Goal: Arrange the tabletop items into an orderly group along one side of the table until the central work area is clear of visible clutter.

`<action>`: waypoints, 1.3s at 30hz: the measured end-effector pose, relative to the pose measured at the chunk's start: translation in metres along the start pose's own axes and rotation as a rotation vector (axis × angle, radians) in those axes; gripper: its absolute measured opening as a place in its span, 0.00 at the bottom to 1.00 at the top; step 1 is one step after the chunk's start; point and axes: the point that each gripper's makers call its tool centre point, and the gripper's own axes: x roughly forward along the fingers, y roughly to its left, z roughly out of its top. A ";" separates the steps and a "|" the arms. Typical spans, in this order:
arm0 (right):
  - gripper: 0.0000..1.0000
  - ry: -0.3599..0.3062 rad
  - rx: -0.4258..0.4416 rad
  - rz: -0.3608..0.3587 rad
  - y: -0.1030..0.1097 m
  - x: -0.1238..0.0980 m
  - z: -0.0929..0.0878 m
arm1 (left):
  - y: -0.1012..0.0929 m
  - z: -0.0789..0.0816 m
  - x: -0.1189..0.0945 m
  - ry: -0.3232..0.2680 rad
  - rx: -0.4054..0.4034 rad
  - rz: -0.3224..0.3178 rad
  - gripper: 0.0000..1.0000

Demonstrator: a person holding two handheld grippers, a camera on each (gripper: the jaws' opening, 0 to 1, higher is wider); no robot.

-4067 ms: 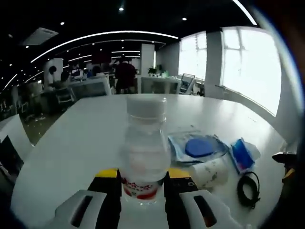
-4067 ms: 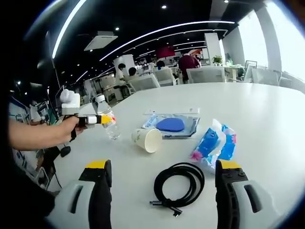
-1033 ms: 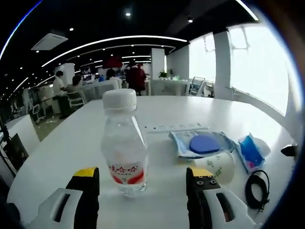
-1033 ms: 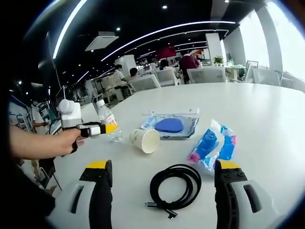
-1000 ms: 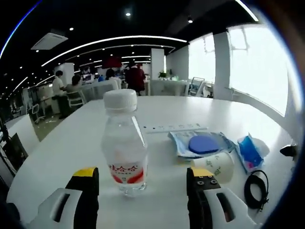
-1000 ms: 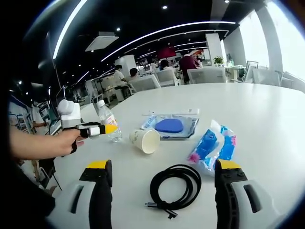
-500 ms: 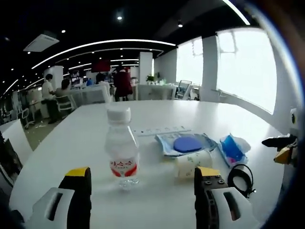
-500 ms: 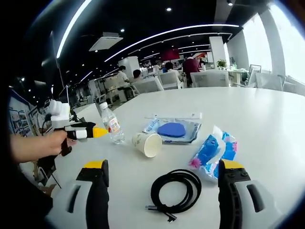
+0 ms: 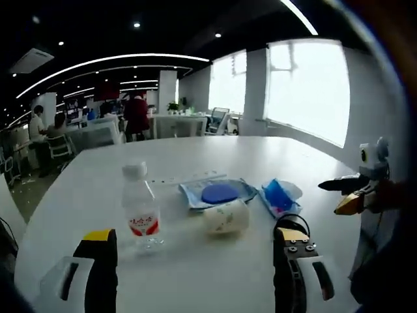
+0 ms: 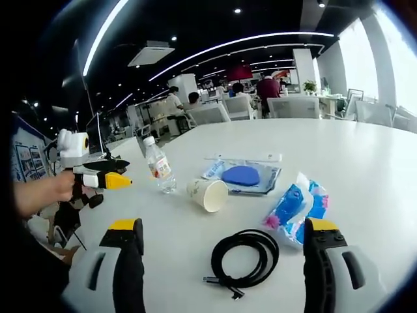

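In the right gripper view the left gripper [image 10: 114, 180] hangs free at the far left, jaws apart, with the upright bottle [image 10: 159, 165] just beyond its tips. Next come the tipped cup [image 10: 209, 194], a blue pouch [image 10: 242, 176], a coiled cable [image 10: 245, 261] and a tissue pack [image 10: 298, 207], all mid-table. The right gripper [image 10: 221, 274] also gapes empty; reaching for that round cup could roll it into the bottle and topple it.

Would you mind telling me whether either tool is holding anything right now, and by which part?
Nothing is held. The left tool is open, apart from the clear plastic water bottle standing upright; the right tool is open above the coiled black cable.
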 end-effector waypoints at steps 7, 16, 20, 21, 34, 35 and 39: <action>1.00 0.002 -0.004 0.011 0.006 -0.005 0.005 | -0.022 0.013 -0.017 -0.004 -0.001 -0.095 0.99; 1.00 0.009 -0.016 -0.001 0.002 -0.012 0.007 | -0.032 0.004 -0.033 0.034 0.027 -0.136 1.00; 1.00 0.008 -0.014 -0.006 -0.001 -0.017 0.008 | -0.034 -0.005 -0.039 0.058 0.050 -0.144 1.00; 1.00 0.008 -0.014 -0.005 -0.001 -0.017 0.008 | -0.034 -0.005 -0.041 0.056 0.058 -0.139 1.00; 1.00 0.008 -0.035 -0.017 -0.004 -0.022 0.011 | -0.047 -0.009 -0.052 0.084 0.057 -0.173 1.00; 1.00 0.008 -0.037 -0.018 -0.004 -0.022 0.011 | -0.048 -0.009 -0.052 0.085 0.057 -0.173 1.00; 1.00 0.007 -0.038 -0.015 -0.002 -0.022 0.012 | -0.046 -0.010 -0.052 0.088 0.054 -0.171 1.00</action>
